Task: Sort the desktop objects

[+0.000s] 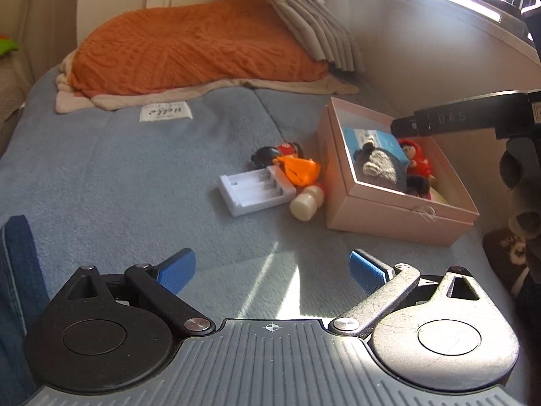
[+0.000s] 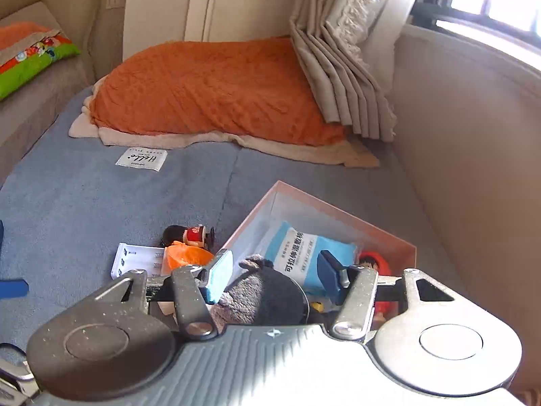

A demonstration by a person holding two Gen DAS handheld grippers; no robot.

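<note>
A pink open box (image 1: 389,203) sits on the blue blanket at right. Inside lie a blue packet (image 2: 304,253), a grey plush toy (image 2: 263,291) and a red-hooded doll (image 1: 417,157). Left of the box lie a white battery holder (image 1: 255,189), an orange toy (image 1: 299,169), a dark-haired figure (image 1: 270,154) and a cream bottle (image 1: 306,203). My left gripper (image 1: 274,270) is open and empty, low over the blanket in front of them. My right gripper (image 2: 275,272) is open above the box, its fingers either side of the plush toy and apart from it.
An orange blanket (image 1: 189,47) lies at the back with grey curtains (image 1: 311,23) beside it. A padded beige wall (image 2: 466,155) runs along the right. A white label (image 1: 165,111) is sewn on the blue blanket. A green cushion (image 2: 30,57) lies at far left.
</note>
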